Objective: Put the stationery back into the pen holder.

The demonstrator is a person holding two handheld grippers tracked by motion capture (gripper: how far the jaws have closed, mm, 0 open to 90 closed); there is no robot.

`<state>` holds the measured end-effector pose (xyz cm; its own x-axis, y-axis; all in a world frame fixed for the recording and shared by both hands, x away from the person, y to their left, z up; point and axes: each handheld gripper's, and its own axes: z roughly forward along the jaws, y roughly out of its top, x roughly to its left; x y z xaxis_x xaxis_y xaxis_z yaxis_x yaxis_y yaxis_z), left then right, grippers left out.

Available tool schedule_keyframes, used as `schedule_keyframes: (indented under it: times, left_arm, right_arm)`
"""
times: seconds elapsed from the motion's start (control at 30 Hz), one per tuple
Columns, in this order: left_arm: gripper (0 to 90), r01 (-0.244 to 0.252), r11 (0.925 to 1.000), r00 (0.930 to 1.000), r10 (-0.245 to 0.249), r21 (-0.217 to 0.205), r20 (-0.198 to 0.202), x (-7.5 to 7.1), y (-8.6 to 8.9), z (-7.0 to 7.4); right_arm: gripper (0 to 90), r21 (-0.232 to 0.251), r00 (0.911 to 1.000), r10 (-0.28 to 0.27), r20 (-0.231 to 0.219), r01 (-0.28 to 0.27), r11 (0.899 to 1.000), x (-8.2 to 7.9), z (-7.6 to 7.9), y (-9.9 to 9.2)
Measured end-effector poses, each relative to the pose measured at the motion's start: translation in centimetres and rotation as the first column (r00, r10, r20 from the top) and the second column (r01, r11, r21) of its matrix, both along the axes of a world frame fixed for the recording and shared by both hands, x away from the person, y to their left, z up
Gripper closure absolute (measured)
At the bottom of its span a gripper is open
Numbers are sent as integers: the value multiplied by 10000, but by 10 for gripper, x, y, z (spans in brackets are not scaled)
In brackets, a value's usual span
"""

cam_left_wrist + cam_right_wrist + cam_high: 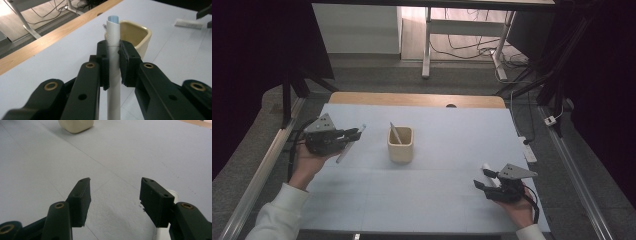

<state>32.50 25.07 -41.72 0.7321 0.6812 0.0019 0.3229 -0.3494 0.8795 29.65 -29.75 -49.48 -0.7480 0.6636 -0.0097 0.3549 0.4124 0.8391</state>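
My left gripper (pixel 353 134) (pixel 114 56) is shut on a white pen (pixel 350 144) (pixel 113 75) with a light blue end, held above the table left of the cream cup (pixel 401 145) (pixel 136 36). Another white pen (pixel 395 133) leans inside that cup. My right gripper (pixel 482 178) (pixel 115 195) rests low at the table's right front, open with nothing between its fingers. A white pen (pixel 488 173) (pixel 172 195) lies on the table just beside its right jaw. In the left gripper view that pen (pixel 188 23) lies far off on the table.
The pale blue mat (pixel 437 165) covers the table, with a wooden edge (pixel 417 99) at the far side. Metal rails (pixel 259 170) run along both sides. Desk legs and cables (pixel 472 47) stand on the floor beyond.
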Motion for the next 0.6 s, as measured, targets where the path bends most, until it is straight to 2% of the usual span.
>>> schedule_keyframes:
  times: [0.37,0.6]
  left_arm:
    - [779,-77,9980,9994,98,-628,324,1,-4,7]
    - [778,15,9941,9995,19,-1084,313,3,-5,10]
  right_arm:
    - [418,7,10000,17,4,-17,10000,0,0,0]
    - [418,4,10000,19,4,-19,10000,0,0,0]
